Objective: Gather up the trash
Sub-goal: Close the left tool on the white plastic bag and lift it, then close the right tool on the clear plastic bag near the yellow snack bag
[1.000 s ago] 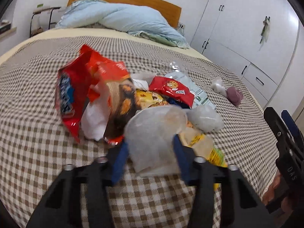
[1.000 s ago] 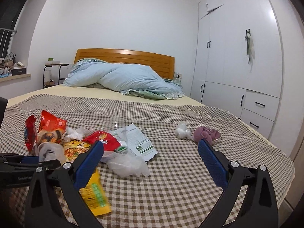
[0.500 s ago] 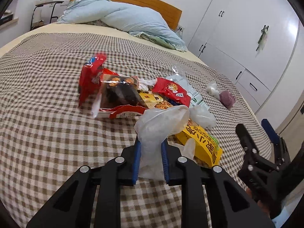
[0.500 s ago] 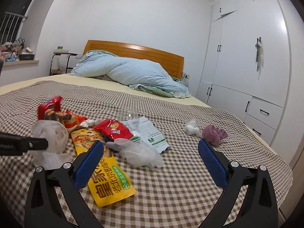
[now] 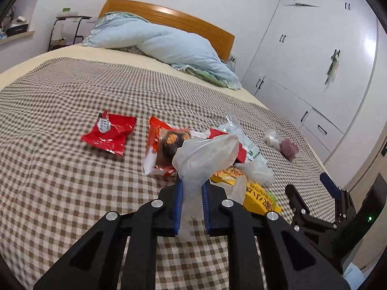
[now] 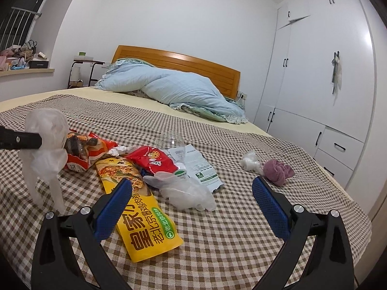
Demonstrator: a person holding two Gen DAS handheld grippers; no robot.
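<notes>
I hold the white bag (image 5: pixel 193 181) pinched in my left gripper (image 5: pixel 191 207); the yellow packet (image 6: pixel 142 215) lies lengthwise just below my spread right gripper (image 6: pixel 193 207).

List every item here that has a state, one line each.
left tool: shut on the white plastic bag, its jaws just closing.
right tool: open, nothing between its jaws.
white plastic bag: lifted, hanging.
yellow packet: flat on the bed.
top cupboard door: ajar.
</notes>
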